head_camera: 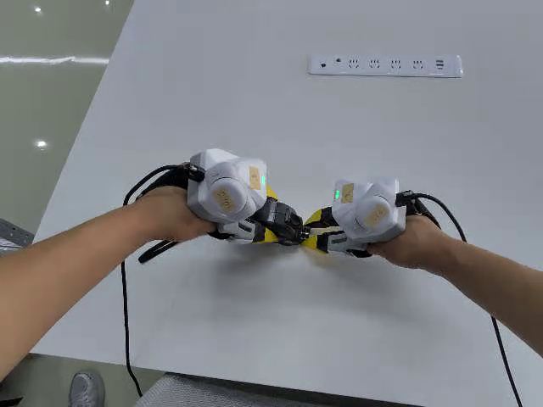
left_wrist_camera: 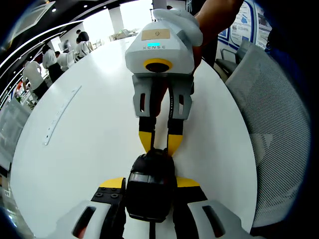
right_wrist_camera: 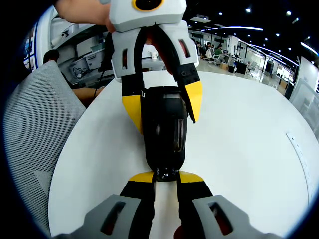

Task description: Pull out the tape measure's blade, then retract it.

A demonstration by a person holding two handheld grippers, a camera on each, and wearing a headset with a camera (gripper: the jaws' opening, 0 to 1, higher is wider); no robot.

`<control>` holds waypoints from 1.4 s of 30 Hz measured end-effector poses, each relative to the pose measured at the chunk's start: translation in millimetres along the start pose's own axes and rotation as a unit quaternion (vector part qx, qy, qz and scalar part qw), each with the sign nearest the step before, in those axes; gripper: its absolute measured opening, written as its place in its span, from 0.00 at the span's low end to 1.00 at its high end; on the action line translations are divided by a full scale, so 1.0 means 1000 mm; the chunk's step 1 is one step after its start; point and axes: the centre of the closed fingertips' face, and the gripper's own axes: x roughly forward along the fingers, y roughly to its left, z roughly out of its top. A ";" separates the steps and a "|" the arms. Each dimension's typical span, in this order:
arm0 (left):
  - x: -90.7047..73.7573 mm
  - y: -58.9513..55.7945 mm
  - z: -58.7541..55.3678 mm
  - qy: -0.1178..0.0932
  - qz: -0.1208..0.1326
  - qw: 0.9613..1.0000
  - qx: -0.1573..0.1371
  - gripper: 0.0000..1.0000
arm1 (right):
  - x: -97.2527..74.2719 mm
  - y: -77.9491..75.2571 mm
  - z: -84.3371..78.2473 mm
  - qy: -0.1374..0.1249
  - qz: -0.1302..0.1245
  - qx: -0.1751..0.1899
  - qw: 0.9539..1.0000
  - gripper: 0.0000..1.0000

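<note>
Two grippers held the tape measure [right_wrist_camera: 162,124]: case clenched between fingers of left gripper [left_wrist_camera: 149,182], blade hook [right_wrist_camera: 164,173] pinched at fingertips of right gripper [right_wrist_camera: 167,178]. Blade looked undrawn; next I needed a straight pull

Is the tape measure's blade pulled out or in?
In, it seems: the right claw is closed right against the tape measure case.

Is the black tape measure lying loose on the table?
No: the left gripper clamps the tape measure between its jaws, and the right gripper pinches its front end.
</note>
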 end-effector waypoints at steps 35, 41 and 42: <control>0.000 -0.001 0.000 0.013 -0.007 1.000 -0.002 0.31 | -0.009 -0.003 -0.006 0.015 0.001 -0.009 1.000 0.10; -0.001 -0.001 0.000 0.014 -0.008 1.000 -0.001 0.31 | -0.013 -0.002 -0.010 0.016 0.001 -0.005 1.000 0.10; -0.001 -0.001 0.000 0.014 -0.008 1.000 -0.001 0.31 | -0.014 -0.002 -0.011 0.016 0.001 -0.005 1.000 0.10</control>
